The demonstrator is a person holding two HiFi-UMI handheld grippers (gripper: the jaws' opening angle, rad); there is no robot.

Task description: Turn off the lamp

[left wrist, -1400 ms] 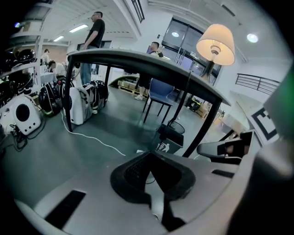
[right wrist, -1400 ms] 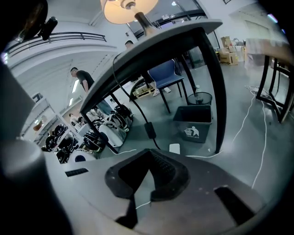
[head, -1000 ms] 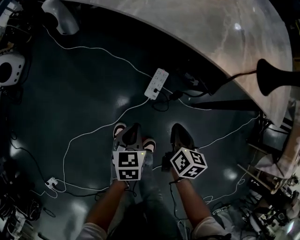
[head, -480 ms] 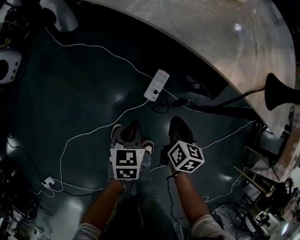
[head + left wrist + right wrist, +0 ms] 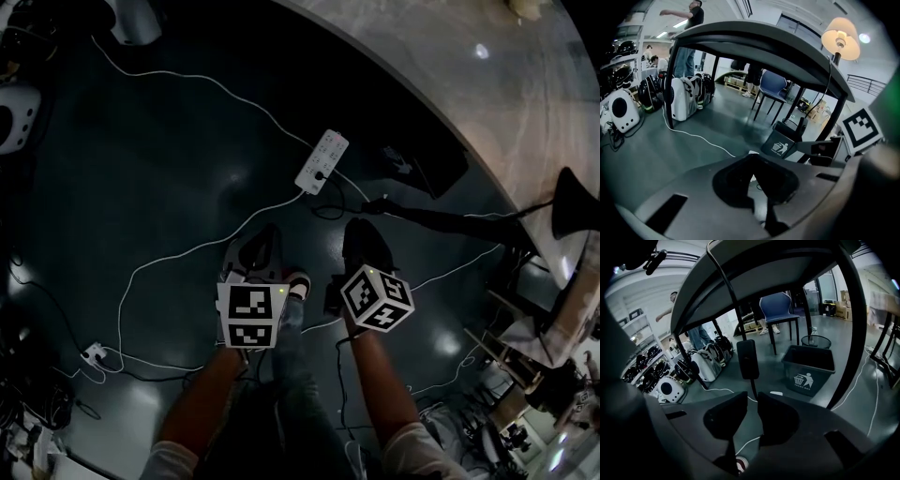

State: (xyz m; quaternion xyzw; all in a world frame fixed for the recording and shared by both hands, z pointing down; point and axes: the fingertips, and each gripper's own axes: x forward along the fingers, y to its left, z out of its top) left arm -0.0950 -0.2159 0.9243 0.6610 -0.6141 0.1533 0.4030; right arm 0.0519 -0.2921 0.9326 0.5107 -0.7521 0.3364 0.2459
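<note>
Looking down, we find left tongs [image 5: 261, 251] shut, right tongs [image 5: 361, 246] slightly parted, both empty, mid-frame; left gripper view puts the lit lamp [image 5: 840, 38] upper right on the table [image 5: 764, 41]; right gripper view shows its likely switch [image 5: 747, 358] hanging upright, dead centre.

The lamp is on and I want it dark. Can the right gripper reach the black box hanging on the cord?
Probably yes. The black box hangs in open air straight ahead of the right gripper, nothing stands between them, and the fingers are a little apart. It isn't touching yet.
</note>
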